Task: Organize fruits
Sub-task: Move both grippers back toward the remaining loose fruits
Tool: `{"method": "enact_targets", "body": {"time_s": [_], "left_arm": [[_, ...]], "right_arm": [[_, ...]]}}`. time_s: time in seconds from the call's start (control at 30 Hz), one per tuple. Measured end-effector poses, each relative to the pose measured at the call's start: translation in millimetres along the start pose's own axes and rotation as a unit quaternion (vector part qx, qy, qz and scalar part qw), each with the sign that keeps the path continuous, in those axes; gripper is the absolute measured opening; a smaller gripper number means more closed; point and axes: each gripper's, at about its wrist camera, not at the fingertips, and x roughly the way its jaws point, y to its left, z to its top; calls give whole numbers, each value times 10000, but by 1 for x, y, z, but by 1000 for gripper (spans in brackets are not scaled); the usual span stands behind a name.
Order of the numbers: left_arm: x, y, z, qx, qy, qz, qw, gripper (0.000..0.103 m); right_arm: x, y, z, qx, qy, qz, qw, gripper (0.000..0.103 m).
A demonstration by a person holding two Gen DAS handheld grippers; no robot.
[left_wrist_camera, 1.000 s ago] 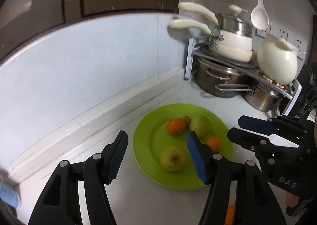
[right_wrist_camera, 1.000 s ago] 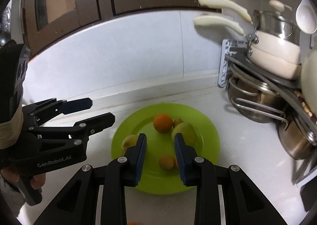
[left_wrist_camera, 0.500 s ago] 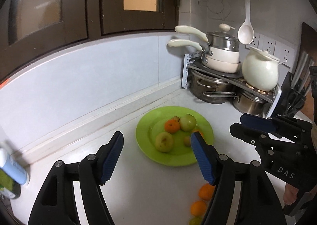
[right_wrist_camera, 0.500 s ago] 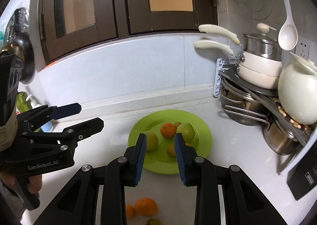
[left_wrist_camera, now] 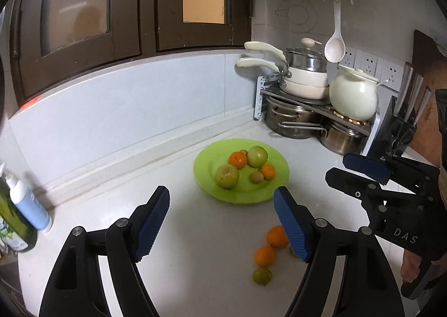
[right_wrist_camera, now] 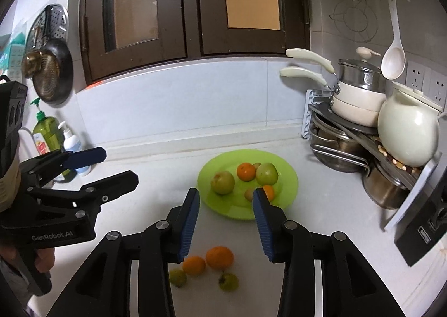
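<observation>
A green plate (left_wrist_camera: 275, 159) (right_wrist_camera: 287, 174) on the white counter holds two green apples, two oranges and small brown fruits. Loose on the counter in front of it lie two oranges (right_wrist_camera: 219, 257) (right_wrist_camera: 194, 264) and two small green fruits (right_wrist_camera: 228, 281) (right_wrist_camera: 178, 278); they also show in the left wrist view (left_wrist_camera: 276, 236). My left gripper (left_wrist_camera: 222, 220) is open and empty, held above the counter before the plate. My right gripper (right_wrist_camera: 225, 219) is open and empty, above the loose fruits.
A rack (right_wrist_camera: 349, 132) with steel pots, cream pans and a white jar (right_wrist_camera: 406, 132) stands at the right back corner. Soap bottles (right_wrist_camera: 49, 135) stand at the left by the wall. A knife block (left_wrist_camera: 402, 124) is at far right.
Both grippers have pulled back and up from the plate, bringing the loose fruits on the counter into view. The right gripper's jaws have opened wider.
</observation>
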Motion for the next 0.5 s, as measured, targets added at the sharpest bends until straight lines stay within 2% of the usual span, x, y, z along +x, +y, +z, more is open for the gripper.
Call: {"method": "enact_targets", "body": {"time_s": [0.5], "left_arm": [[-23,-19,-45,-127,110,206,9996,78]], "right_arm": [[-18,0,-36,-279,297,251,9989,40]]}}
